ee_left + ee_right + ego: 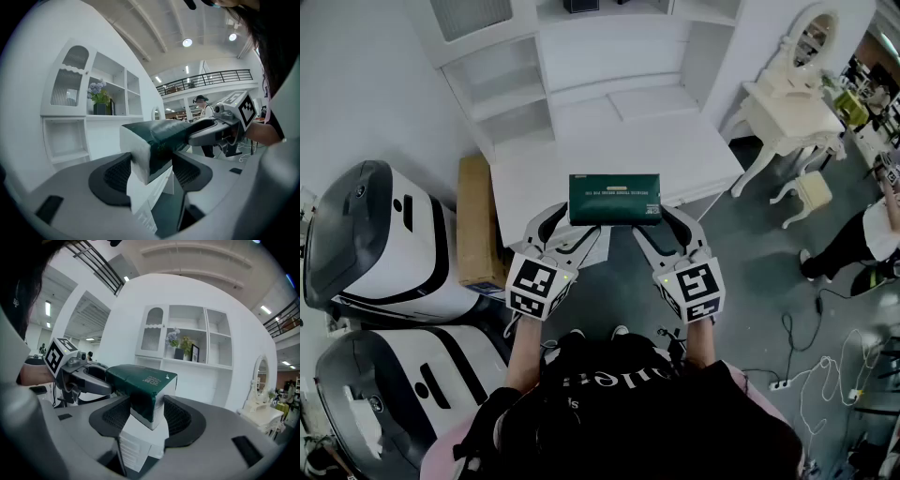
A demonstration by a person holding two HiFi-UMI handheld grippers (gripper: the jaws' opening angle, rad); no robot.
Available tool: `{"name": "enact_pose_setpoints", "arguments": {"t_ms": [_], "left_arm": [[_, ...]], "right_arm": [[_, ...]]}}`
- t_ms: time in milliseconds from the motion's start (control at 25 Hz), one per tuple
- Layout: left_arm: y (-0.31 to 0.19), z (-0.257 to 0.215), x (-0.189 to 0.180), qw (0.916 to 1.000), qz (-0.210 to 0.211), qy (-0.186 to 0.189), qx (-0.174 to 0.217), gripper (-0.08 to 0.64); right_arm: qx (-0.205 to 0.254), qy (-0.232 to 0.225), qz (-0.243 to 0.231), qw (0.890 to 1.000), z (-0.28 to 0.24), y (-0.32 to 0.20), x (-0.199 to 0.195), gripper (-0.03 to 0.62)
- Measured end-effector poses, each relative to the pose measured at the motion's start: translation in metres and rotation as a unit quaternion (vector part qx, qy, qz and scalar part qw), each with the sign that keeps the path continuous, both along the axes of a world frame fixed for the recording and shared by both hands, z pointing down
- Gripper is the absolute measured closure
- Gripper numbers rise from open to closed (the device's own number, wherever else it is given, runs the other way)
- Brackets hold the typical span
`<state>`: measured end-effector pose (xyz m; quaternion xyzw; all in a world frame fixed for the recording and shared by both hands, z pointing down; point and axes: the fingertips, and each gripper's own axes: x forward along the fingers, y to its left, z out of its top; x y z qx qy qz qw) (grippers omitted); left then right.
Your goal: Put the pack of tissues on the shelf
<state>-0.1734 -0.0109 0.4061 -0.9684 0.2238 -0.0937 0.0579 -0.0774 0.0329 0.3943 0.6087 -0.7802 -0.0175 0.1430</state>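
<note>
The pack of tissues [615, 199] is off the ground and level, green face up, spanning the gap between your two tools. Its left end is clamped between the pads [115, 177] of your left gripper [567, 217]. Its right end is clamped the same way in your right gripper [664, 217]. Each gripper's own view shows both pads pressed against the pack with the jaws spread wide to take its thickness. Only the ends are pinched, so the middle hangs free between the two sets of fingertips.

Just beyond your fingertips and below them lies the white counter [675, 155]. Past that, further ahead and higher than the fingers, stands the shelf [520, 117] with its open compartments. The upper ones ahead of the right fingers already hold flowers [174, 339] and a small frame, while the lower ones to the left look bare.

I judge this to be the carrying step: the pack is picked up and nothing has been placed yet. The next move calls for both grippers to travel forward and up together, keeping the same spacing and height. If one leads, the pack may twist or slip from the other's pads. Aim for a bare compartment and set the underside down on the board. Open the jaws only once the board carries the weight.
</note>
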Motion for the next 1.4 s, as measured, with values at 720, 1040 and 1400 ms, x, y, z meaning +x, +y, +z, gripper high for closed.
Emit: {"name": "enact_pose_setpoints", "arguments": {"t_ms": [720,1040,1400], "left_arm": [[0.015,0.003,0.075,0.9999,-0.012,-0.006,-0.001,0.288],[0.006,0.005,0.083,0.9998,-0.011,-0.019,0.001,0.288],[-0.031,0.011,0.117,0.9997,0.013,-0.019,-0.008,0.288]], "right_arm": [[0.001,-0.023,-0.008,1.000,0.007,0.013,0.076,0.341],[0.004,-0.045,-0.005,0.999,0.012,0.004,0.084,0.341],[-0.003,-0.051,0.018,0.999,0.019,-0.028,0.116,0.341]]}}
